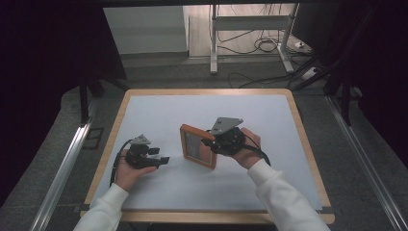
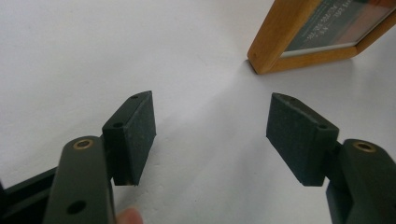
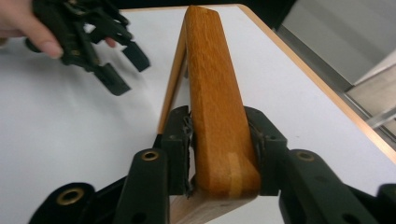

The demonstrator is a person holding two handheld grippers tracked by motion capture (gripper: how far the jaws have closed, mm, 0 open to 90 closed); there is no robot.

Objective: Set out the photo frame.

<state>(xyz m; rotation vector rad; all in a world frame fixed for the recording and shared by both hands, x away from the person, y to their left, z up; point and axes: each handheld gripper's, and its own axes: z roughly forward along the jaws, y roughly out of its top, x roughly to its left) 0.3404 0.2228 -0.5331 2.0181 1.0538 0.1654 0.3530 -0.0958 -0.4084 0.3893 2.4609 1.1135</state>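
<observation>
Right gripper view: right gripper (image 3: 219,154) clamps frame (image 3: 212,88) edge; table (image 3: 299,74) edge near.

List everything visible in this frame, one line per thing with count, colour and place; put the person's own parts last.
picture frame: 1, orange-brown wood, standing on edge mid-table, clamped at one side.
table: 1, white top with light wood rim, centre of the high view.
cables: several, dark, on the floor beyond the table.
metal stand: 1, pale grey, on the floor behind the table.
left claw: 1, black, jaws open, low over the table left of the frame.
right claw: 1, black, shut on the frame's edge.
sleeves: 2, white, at the bottom edge.
</observation>
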